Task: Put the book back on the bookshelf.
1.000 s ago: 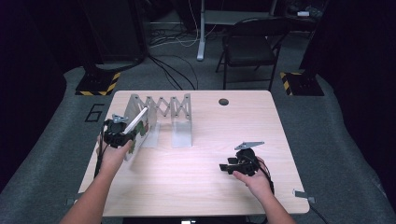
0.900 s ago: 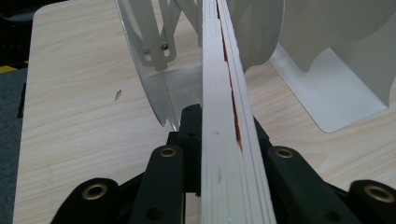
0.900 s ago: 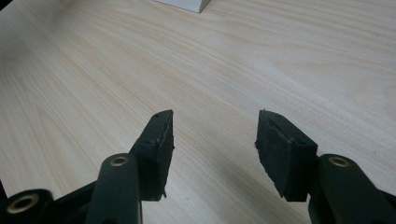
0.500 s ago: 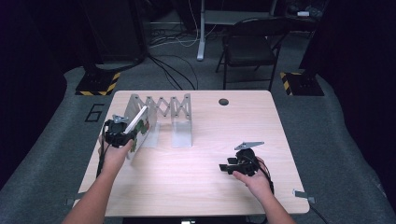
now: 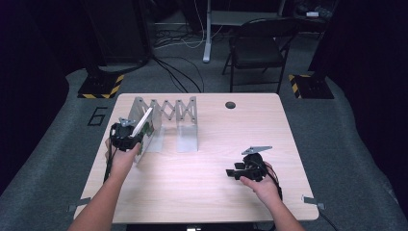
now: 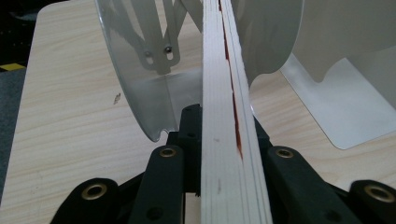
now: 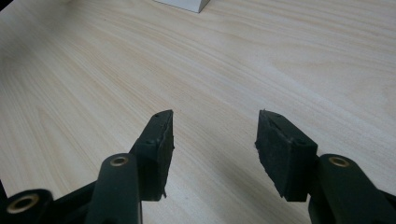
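Note:
A thin book (image 5: 143,121) with white page edges and a red streak (image 6: 224,93) is clamped edge-on in my left gripper (image 5: 126,137), tilted up toward the far right. It sits at the left end of a grey metal accordion rack (image 5: 168,111), beside the rack's leftmost curved divider (image 6: 135,70). In the left gripper view the book runs up between that divider and the neighbouring one. My right gripper (image 5: 232,172) rests low over the table at the right front, pointing left. Its jaws (image 7: 212,135) stand apart with only bare wood between them.
The wooden table (image 5: 202,192) has a round cable hole (image 5: 230,105) near its far edge. The rack's flat base plate (image 6: 345,116) lies right of the book. A folding chair (image 5: 257,48) and cables stand on the floor behind the table.
The left gripper with the book has edged slightly right, toward the rack. The right gripper has stayed where it was.

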Available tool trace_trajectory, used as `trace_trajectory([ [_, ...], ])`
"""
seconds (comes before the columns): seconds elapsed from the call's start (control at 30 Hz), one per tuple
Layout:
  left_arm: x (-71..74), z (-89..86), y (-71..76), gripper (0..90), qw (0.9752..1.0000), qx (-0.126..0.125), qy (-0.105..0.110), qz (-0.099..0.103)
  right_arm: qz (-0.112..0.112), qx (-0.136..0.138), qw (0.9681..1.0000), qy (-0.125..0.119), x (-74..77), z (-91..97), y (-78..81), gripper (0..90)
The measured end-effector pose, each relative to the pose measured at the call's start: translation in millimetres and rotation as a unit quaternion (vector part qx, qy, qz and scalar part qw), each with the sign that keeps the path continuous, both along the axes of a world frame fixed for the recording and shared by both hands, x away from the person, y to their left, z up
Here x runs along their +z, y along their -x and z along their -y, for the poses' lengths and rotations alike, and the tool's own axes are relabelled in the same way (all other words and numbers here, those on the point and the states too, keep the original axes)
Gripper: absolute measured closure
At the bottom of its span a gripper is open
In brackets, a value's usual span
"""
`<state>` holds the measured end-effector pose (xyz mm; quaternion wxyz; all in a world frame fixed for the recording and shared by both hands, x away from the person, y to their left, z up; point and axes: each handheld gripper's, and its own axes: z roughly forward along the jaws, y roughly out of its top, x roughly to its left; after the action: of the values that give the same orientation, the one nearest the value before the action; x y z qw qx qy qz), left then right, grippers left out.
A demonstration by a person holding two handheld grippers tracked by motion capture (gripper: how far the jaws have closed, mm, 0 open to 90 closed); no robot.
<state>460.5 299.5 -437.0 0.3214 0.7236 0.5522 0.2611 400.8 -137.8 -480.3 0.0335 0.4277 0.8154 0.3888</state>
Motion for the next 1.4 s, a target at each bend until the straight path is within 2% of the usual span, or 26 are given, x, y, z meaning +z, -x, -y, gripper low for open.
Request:
trace_trajectory([
  [0.33, -2.9, 0.5, -3.0, 75.5, 0.9999, 0.009, 0.005, -0.003, 0.000, -0.001, 1.0000, -0.001, 0.6, 0.6, 0.2, 46.5],
  [0.37, -3.2, 0.4, -2.9, 75.5, 0.9999, 0.008, 0.006, -0.006, 0.008, 0.002, 1.0000, 0.001, -0.3, 1.0, -0.8, 46.5],
  [0.43, -4.4, -0.1, -2.9, 75.4, 0.9999, 0.008, 0.006, -0.006, -0.001, -0.001, 1.0000, 0.000, 0.5, 0.5, 0.2, 46.5],
  [0.6, -6.7, -1.6, -3.5, 74.5, 0.9999, 0.008, 0.003, -0.015, 0.001, 0.001, 1.0000, 0.001, 0.4, 0.1, 0.2, 46.5],
  [0.83, -7.0, -0.6, -3.0, 73.1, 0.9999, 0.009, 0.000, -0.013, 0.000, 0.000, 1.0000, 0.000, 0.0, 0.2, -0.1, 46.4],
  [1.1, -5.1, -1.9, -0.8, 68.4, 0.9998, 0.008, 0.003, -0.017, 0.001, 0.000, 1.0000, 0.000, 0.3, 0.3, 0.0, 46.5],
  [1.3, -0.1, -3.2, 5.3, 61.6, 0.9999, 0.007, 0.010, -0.003, 0.000, 0.000, 1.0000, 0.001, 0.2, -0.3, 0.0, 46.4],
  [1.4, 2.5, -5.1, 7.9, 59.4, 0.9999, 0.002, 0.011, -0.006, 0.001, 0.000, 1.0000, 0.002, 0.4, -0.5, 0.2, 46.4],
])
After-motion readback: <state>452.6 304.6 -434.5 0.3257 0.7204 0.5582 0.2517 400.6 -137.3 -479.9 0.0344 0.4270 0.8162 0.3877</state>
